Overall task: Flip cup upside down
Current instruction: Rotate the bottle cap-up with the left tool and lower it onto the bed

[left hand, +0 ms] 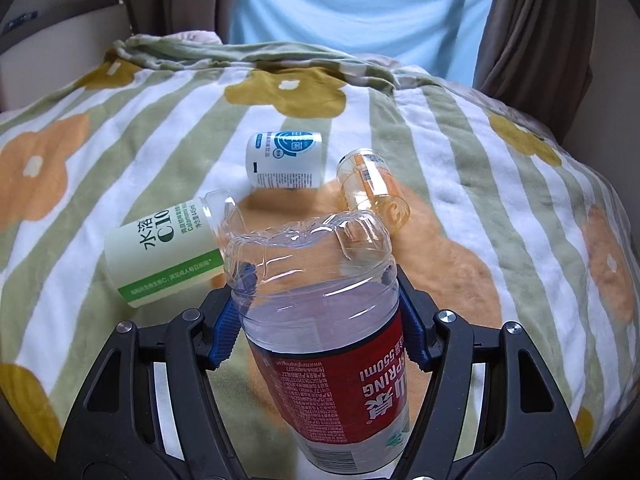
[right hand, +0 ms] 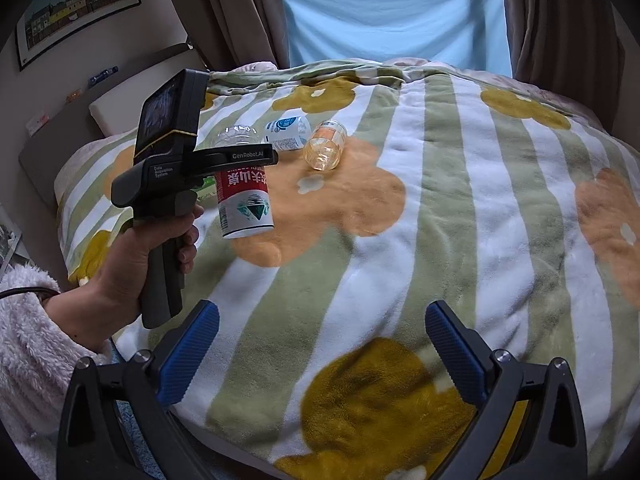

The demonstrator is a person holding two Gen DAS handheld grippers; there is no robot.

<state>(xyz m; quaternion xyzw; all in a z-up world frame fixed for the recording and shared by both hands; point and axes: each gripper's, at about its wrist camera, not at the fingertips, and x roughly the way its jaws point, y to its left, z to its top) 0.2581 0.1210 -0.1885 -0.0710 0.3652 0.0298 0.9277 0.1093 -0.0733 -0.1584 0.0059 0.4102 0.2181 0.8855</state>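
Note:
My left gripper (left hand: 320,280) is shut on a clear plastic cup with a red label (left hand: 340,340), its blue pads pressing both sides. The label reads inverted and the ribbed closed base points away from me. In the right wrist view a hand (right hand: 160,248) holds that left gripper (right hand: 240,156), and the red-label cup (right hand: 244,200) hangs closed end up, open rim down, just above the blanket (right hand: 440,200). My right gripper (right hand: 322,312) is open over the blanket's near part, with nothing between its fingers.
Three other cups lie on the striped flower blanket (left hand: 440,140): a green-label one (left hand: 160,248) on its side at left, a white and blue one (left hand: 284,160) further back, and an orange one (left hand: 372,188) on its side. Curtains and a window are behind.

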